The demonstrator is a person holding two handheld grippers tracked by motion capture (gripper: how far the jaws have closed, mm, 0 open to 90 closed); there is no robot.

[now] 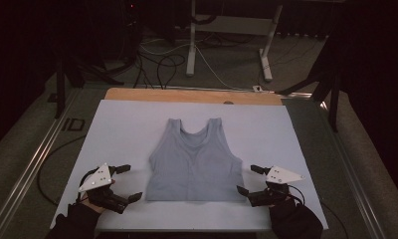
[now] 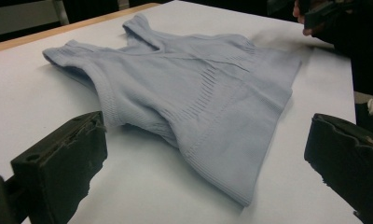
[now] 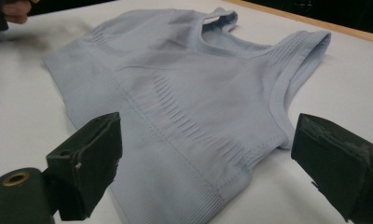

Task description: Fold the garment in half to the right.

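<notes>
Grippers, two (left gripper point(image 1: 129, 182), right gripper point(image 1: 250, 179)), jaws apart, flank one tank top point(image 1: 194, 162) on the table point(image 1: 127, 124).

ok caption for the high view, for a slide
Pale blue tank top flat on white table, open left gripper and right gripper flanking its hem.

The high view looks forward and down from above the person's side of the table, far enough to take in the whole white sheet point(image 1: 137, 124) with the grey tank top point(image 1: 194, 162) at its middle. The left gripper view sits low and close beside the tank top point(image 2: 189, 93), facing across its hem corner between its own jaws. The right gripper view faces the tank top point(image 3: 184, 93) from the opposite side, equally low and near. All three views share the tank top.
</notes>
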